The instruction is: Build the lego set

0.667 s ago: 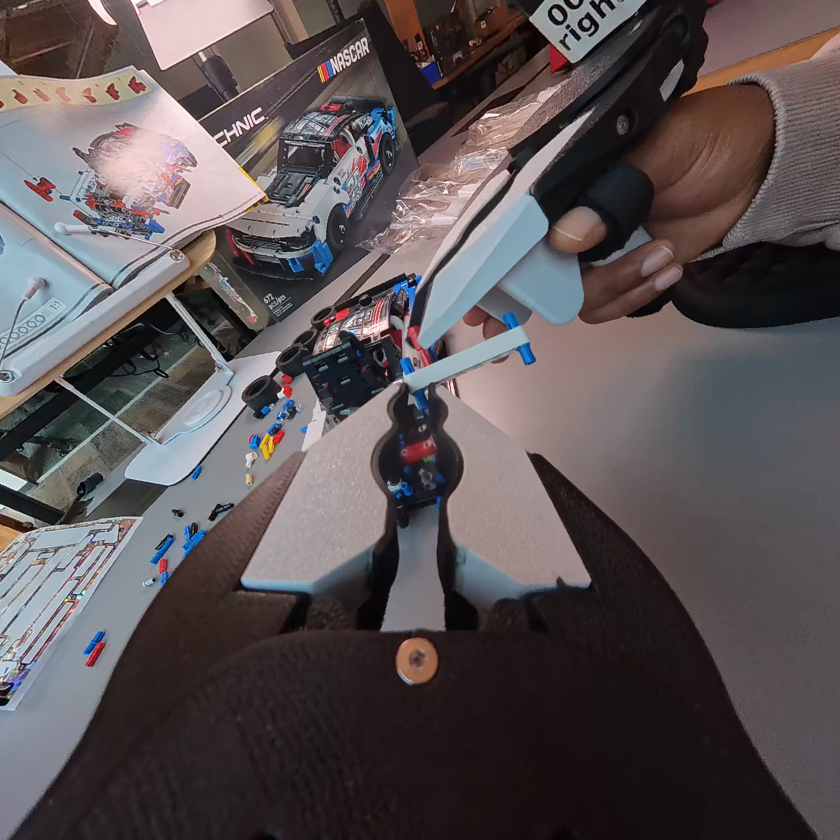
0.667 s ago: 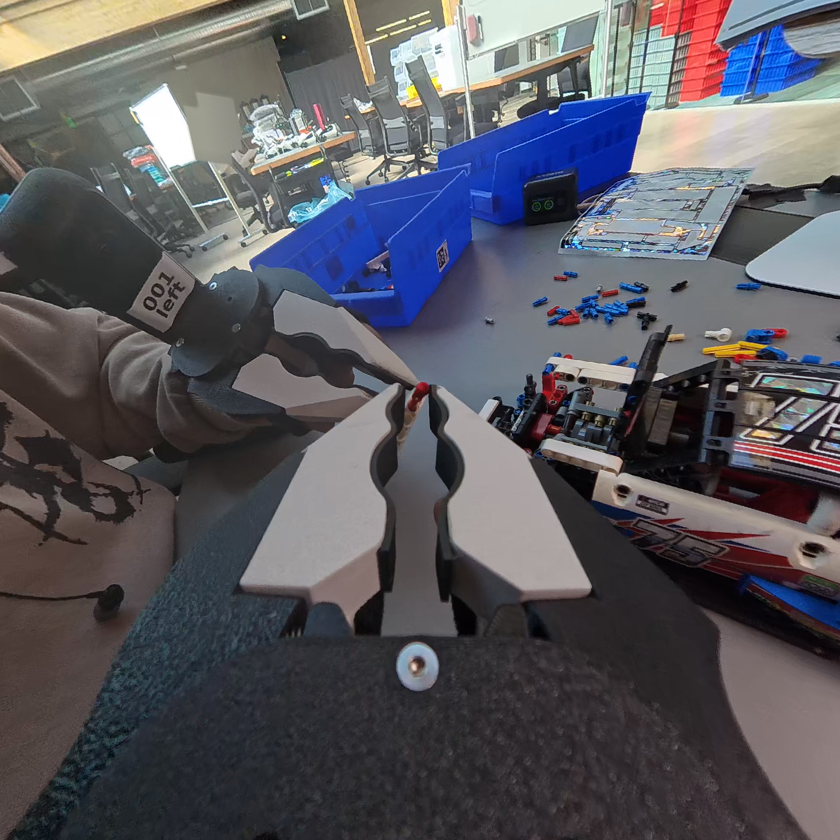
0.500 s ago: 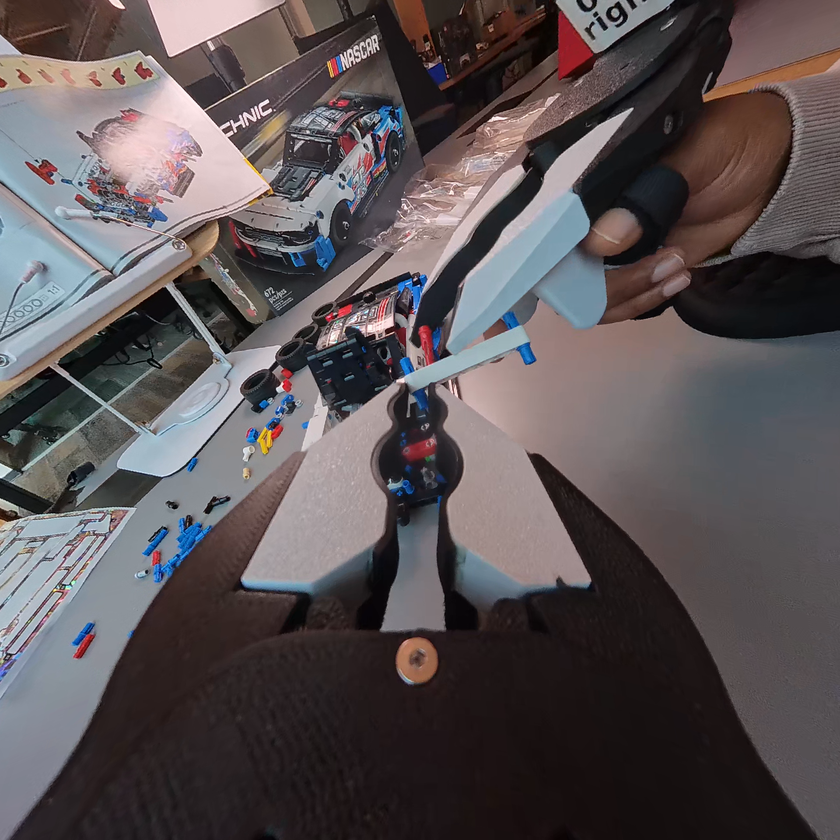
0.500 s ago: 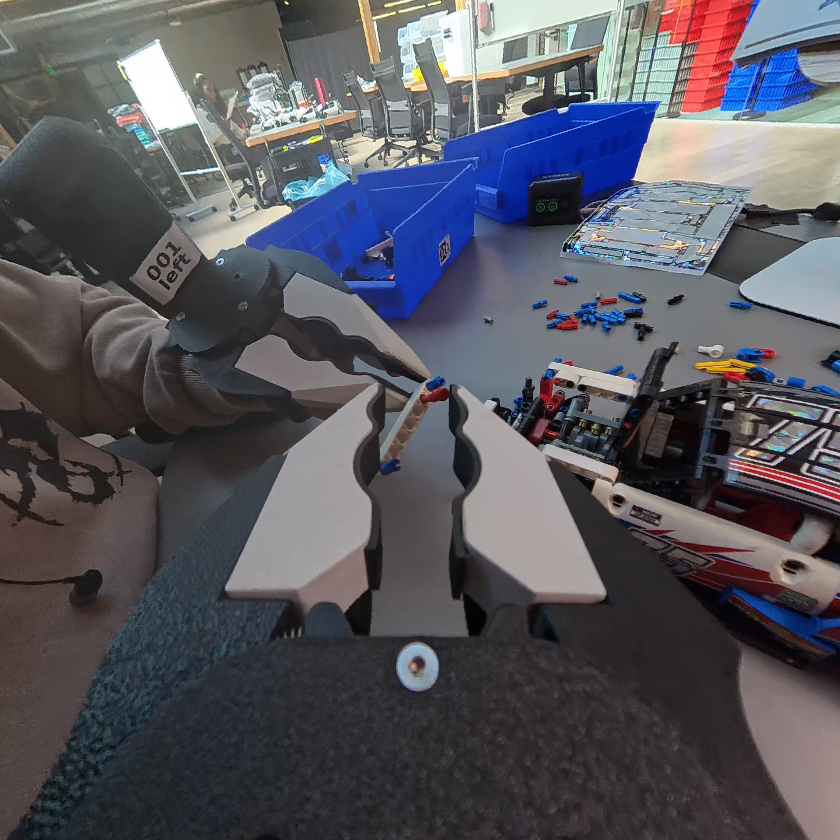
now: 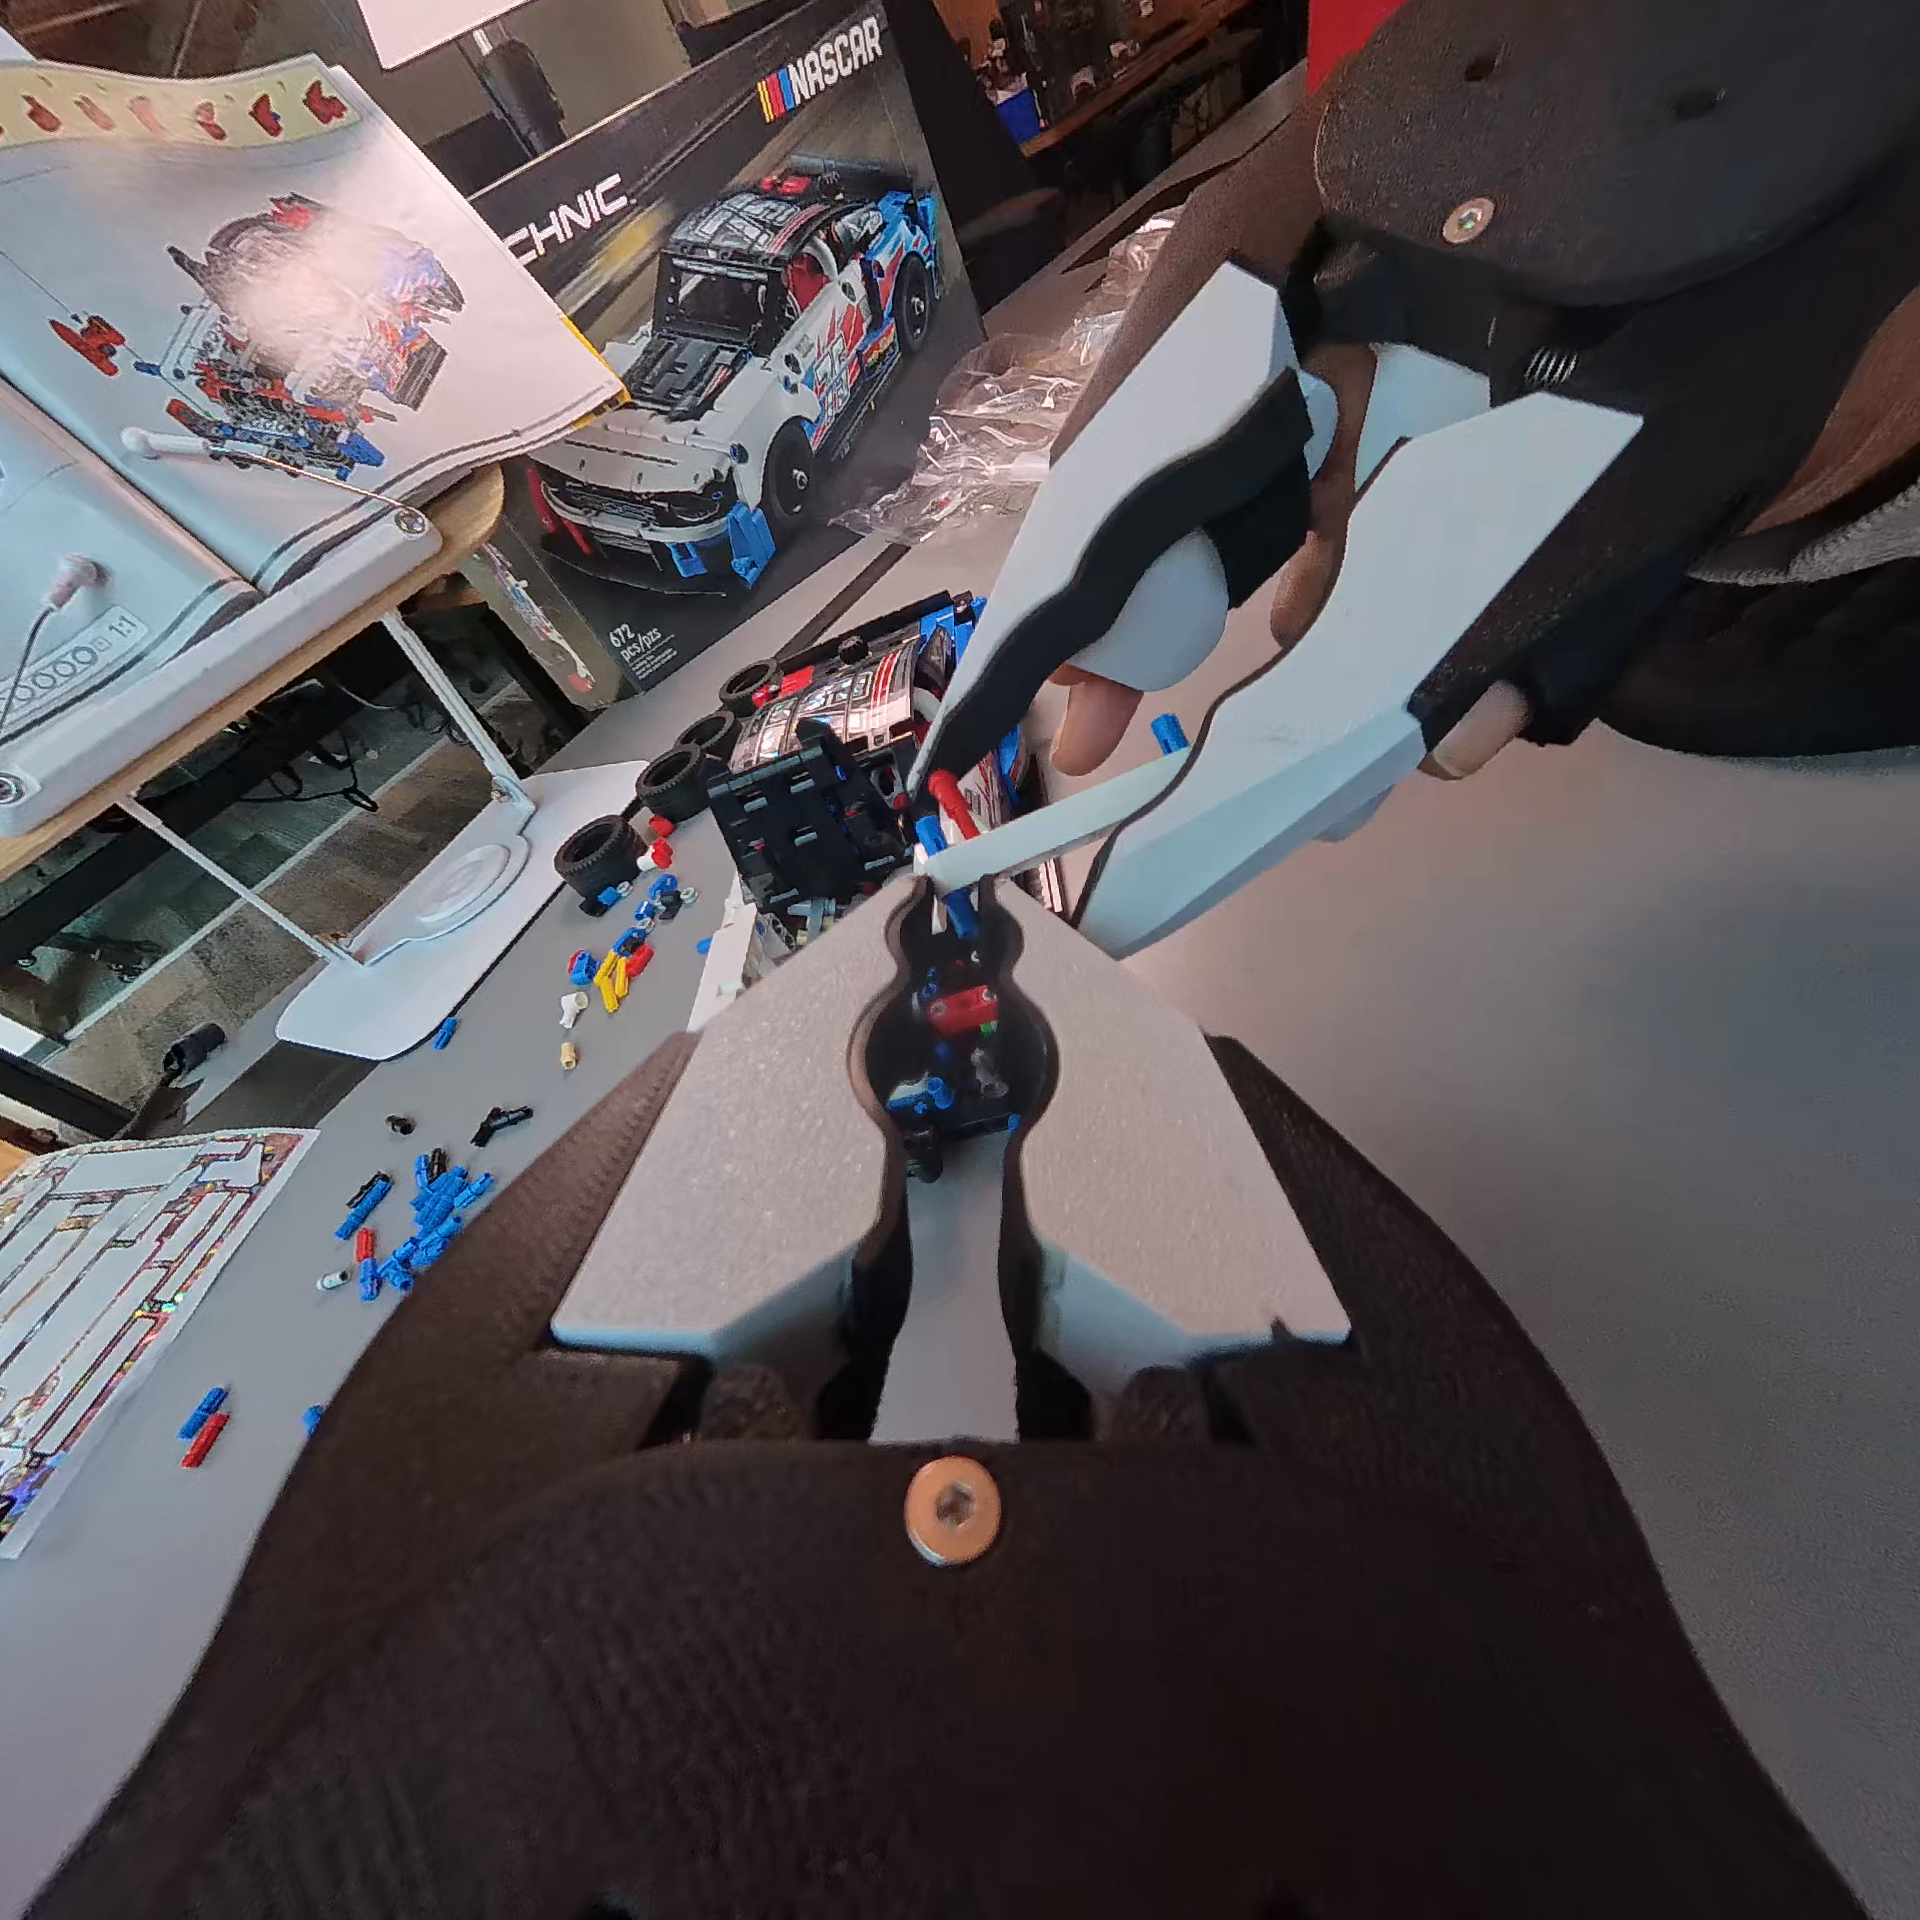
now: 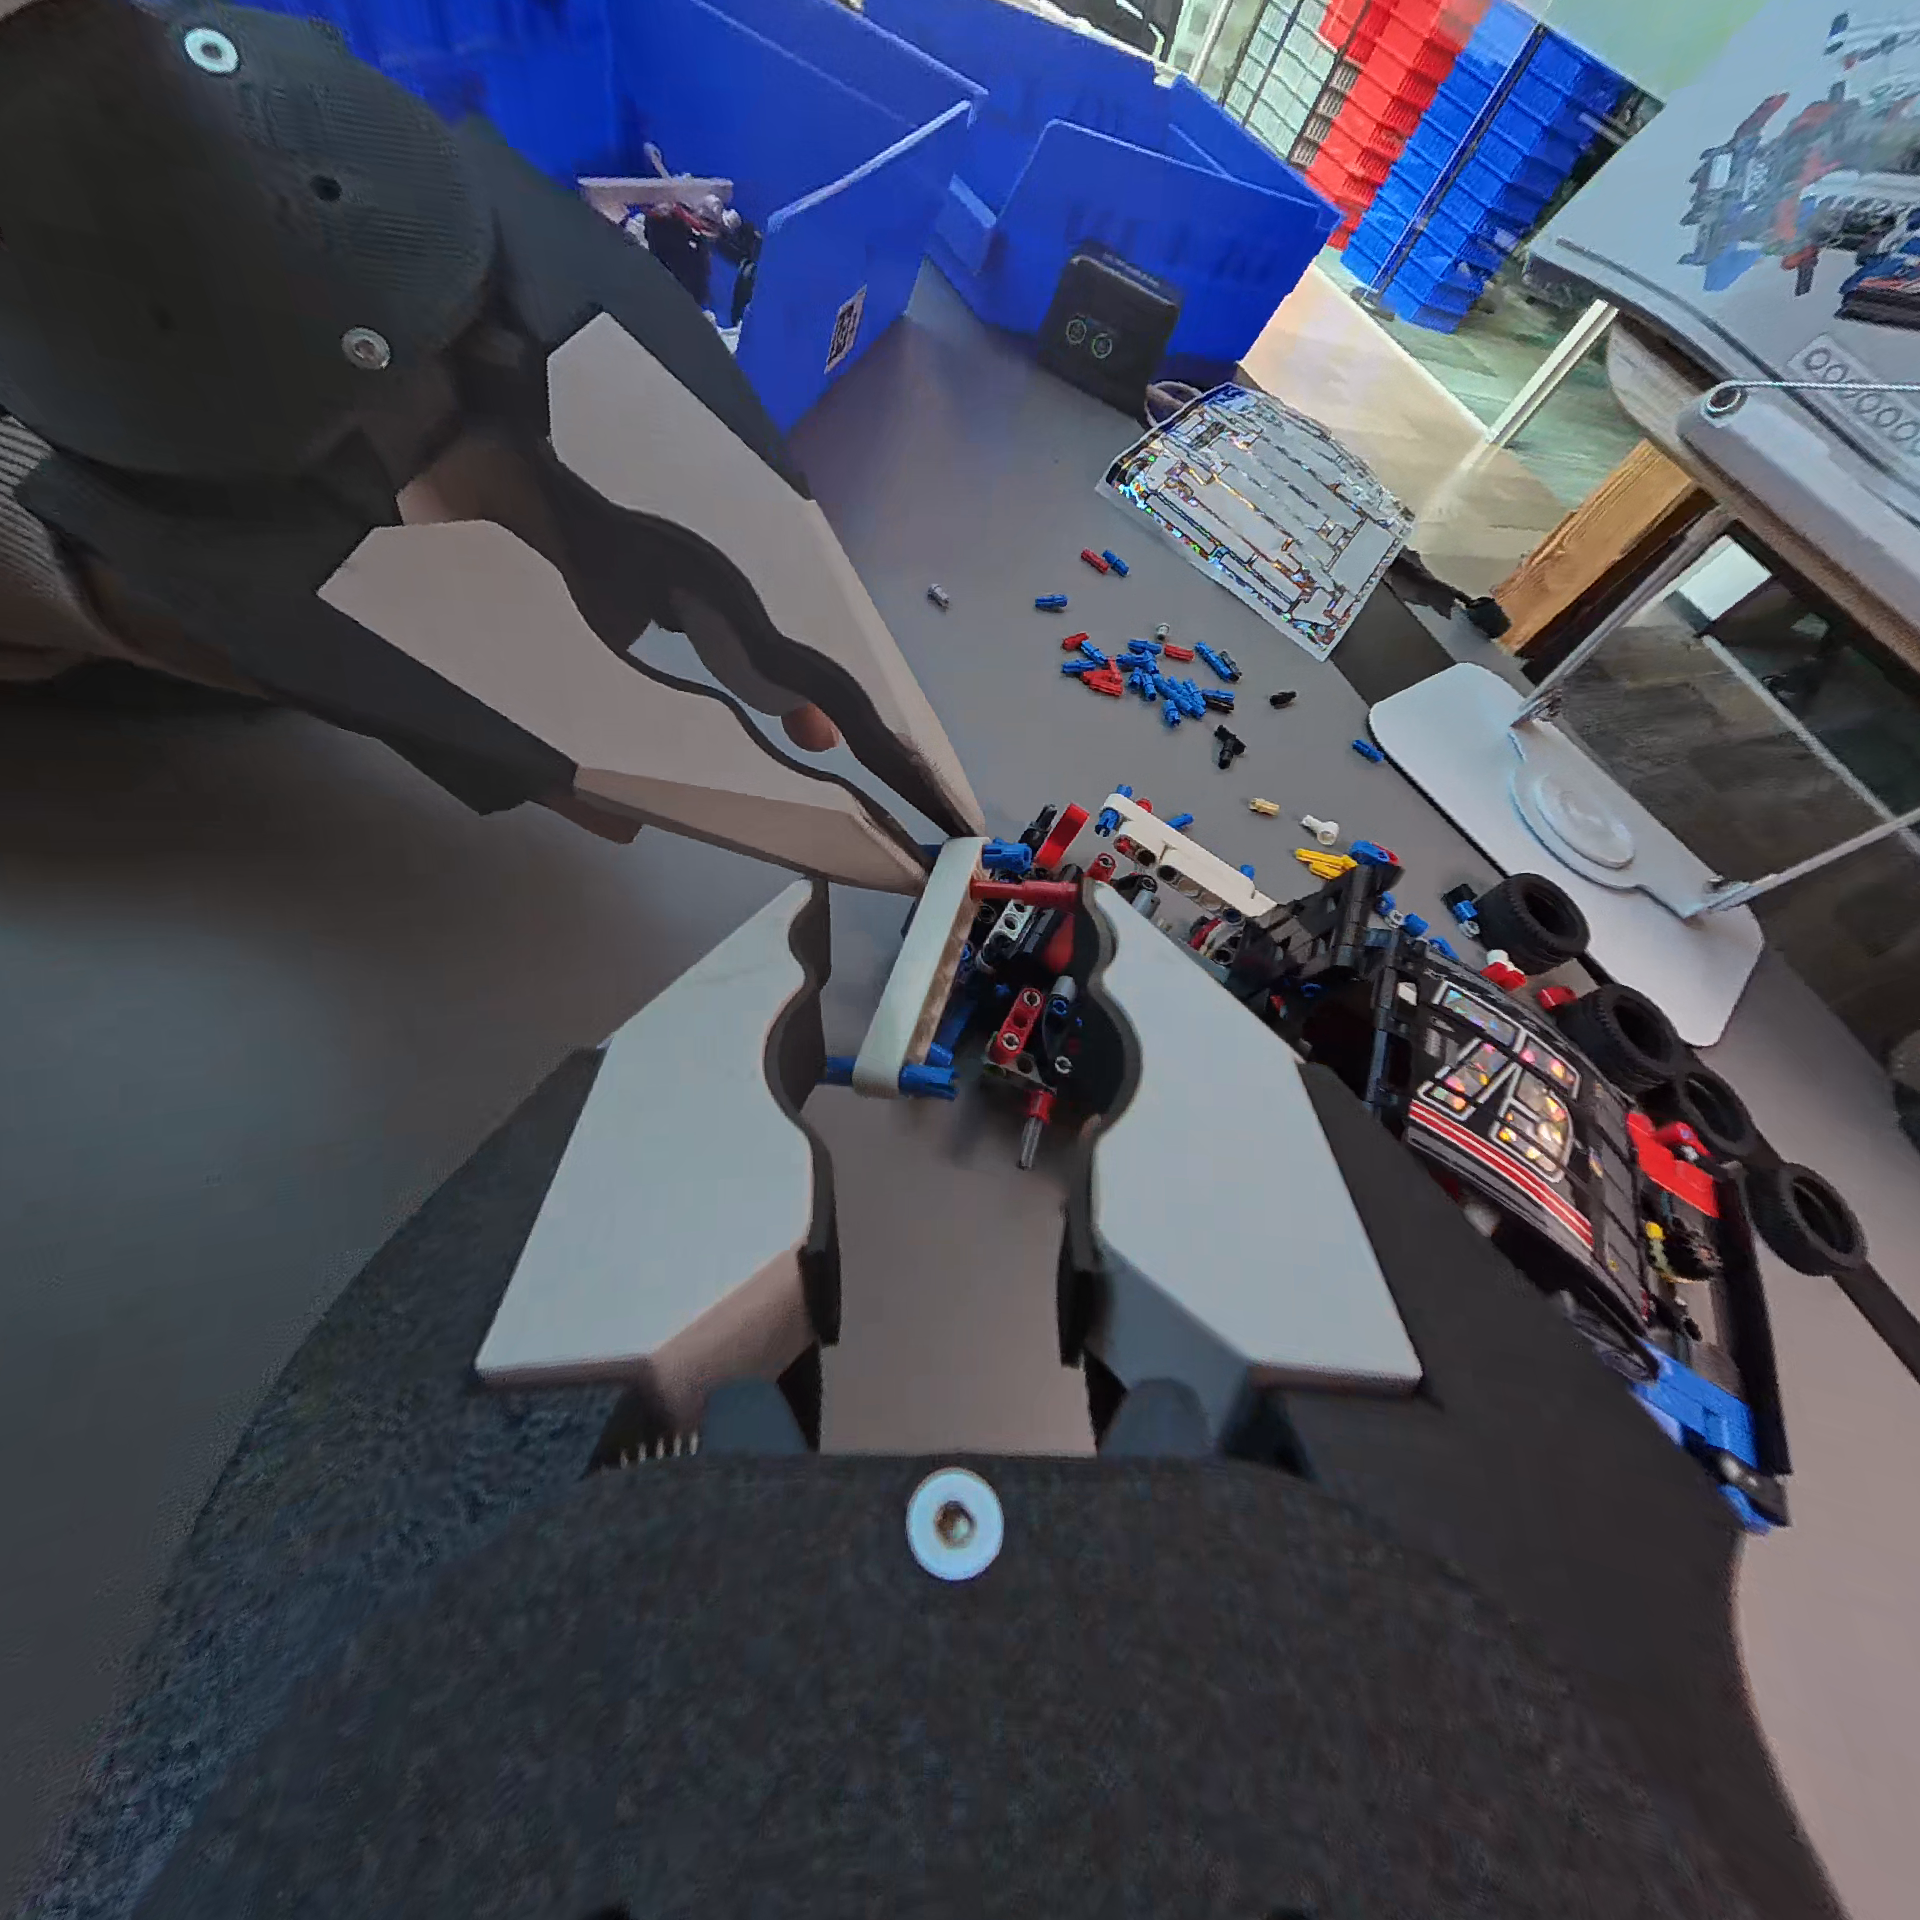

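Note:
My left gripper (image 5: 951, 896) is shut on one end of a white beam (image 5: 1049, 826) that carries blue pins and a red axle (image 5: 951, 800). My right gripper (image 6: 951, 909) is open, with its fingers on either side of the white beam (image 6: 920, 971) and not touching it. The red axle (image 6: 1023, 890) sticks out sideways from the beam's far end. The left gripper (image 6: 940, 857) shows at the upper left of the right wrist view and the right gripper (image 5: 997, 847) at the upper right of the left wrist view. The part-built car (image 6: 1507, 1101) lies on the table just behind the beam.
Loose blue, red and yellow pieces (image 5: 426, 1221) are scattered on the grey table (image 5: 1558, 1143). Black tyres (image 5: 597, 847), a sticker sheet (image 6: 1262, 509), blue bins (image 6: 831, 177), the set's box (image 5: 748, 343) and an instruction booklet on a stand (image 5: 260, 343) ring the work area.
My right gripper has gone from shut at the red axle to wide open, and has swung round so that it straddles the beam. The left gripper has kept its grip and hardly moved.

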The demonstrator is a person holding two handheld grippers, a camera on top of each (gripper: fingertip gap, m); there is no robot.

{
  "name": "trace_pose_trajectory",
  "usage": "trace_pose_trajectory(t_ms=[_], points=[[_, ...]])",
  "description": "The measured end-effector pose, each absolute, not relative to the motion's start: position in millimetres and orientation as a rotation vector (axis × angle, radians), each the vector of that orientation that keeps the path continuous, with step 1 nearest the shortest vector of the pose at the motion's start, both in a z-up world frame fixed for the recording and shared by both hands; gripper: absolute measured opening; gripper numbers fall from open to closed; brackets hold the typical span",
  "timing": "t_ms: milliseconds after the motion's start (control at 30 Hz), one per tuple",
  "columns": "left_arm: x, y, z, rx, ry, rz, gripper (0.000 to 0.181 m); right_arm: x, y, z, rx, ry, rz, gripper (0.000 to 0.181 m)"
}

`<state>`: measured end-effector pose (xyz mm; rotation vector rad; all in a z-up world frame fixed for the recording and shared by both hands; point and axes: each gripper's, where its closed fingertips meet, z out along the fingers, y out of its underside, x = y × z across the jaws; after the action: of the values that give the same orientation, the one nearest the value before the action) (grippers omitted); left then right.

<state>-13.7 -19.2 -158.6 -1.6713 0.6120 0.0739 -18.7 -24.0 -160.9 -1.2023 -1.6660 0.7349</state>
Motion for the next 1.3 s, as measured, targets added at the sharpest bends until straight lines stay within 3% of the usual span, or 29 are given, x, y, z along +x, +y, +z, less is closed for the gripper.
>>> trace_pose_trajectory(t_ms=[33,233,400,500,533,733,1067,1300], points=[[-13.7,-19.4,-159.2,-1.674,0.611,0.066,0.006,-18.8,-21.8,-161.6,-1.180,-1.672,0.692,0.040],[-10.9,-19.8,-163.8,-1.722,0.560,-0.101,0.008,-14.4,-12.3,-166.0,-1.025,-1.725,0.485,0.023],[-6.7,-22.6,-170.1,-1.780,0.477,-0.398,0.007,-10.7,-14.3,-172.0,-0.917,-1.781,0.468,0.020],[-7.0,-25.5,-166.1,-1.794,0.329,-0.740,0.019,-7.7,-14.9,-170.2,-0.870,-1.781,0.493,0.016],[-8.1,-26.4,-165.1,-1.795,0.275,-0.852,0.023,-6.8,-16.1,-167.8,-0.848,-1.770,0.504,0.006],[3.5,-37.2,-159.7,-1.757,0.206,-1.234,0.018,-7.1,-27.7,-170.6,-0.762,-1.792,0.497,0.006],[3.1,-36.1,-170.3,-1.813,0.184,-1.226,0.005,-6.0,-35.8,-181.5,-0.701,-1.850,0.482,0.006],[0.4,-34.5,-176.5,-1.844,0.125,-1.265,0.005,-5.6,-32.2,-180.5,-0.723,-1.862,0.492,0.024]])
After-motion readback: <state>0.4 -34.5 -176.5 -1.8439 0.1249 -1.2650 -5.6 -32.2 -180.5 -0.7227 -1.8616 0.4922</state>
